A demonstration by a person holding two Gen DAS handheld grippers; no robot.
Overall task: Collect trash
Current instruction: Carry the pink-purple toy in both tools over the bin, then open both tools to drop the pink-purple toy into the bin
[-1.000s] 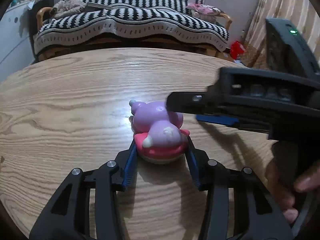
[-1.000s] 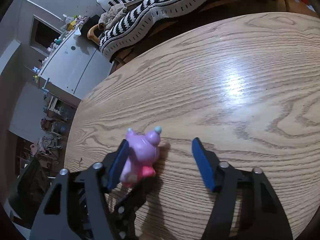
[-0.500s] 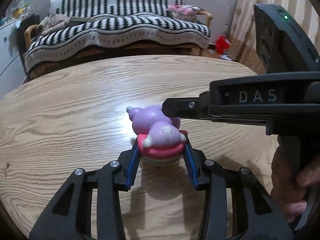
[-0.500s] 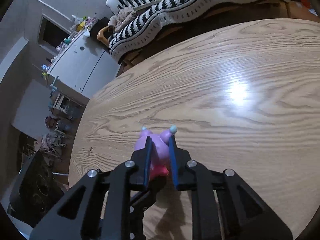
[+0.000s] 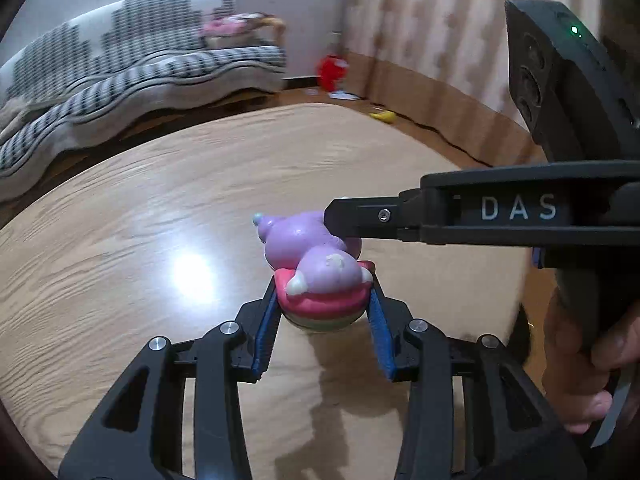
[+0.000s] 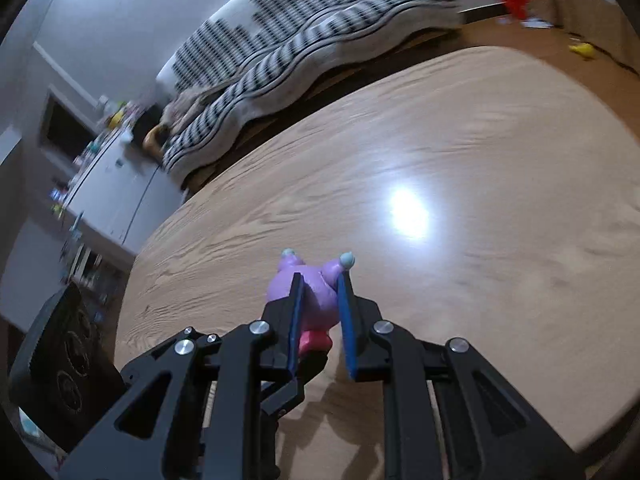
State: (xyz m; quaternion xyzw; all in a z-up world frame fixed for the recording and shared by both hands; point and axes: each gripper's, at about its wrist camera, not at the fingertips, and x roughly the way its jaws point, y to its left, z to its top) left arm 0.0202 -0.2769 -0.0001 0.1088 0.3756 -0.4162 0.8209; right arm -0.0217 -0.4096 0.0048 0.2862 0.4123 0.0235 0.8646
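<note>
You had the toy (image 5: 316, 268) pinched by both grippers above the tabletop (image 5: 120, 240): left gripper (image 5: 322, 316) fingers on its pink base, right gripper (image 6: 320, 312) fingers on its purple head. Pulling the hands apart could have torn it or slipped one grip.

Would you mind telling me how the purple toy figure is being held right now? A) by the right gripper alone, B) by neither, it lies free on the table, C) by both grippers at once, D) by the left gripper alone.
C: the left gripper clamps the purple toy figure at its pink base, while the right gripper pinches its purple upper part.
</note>
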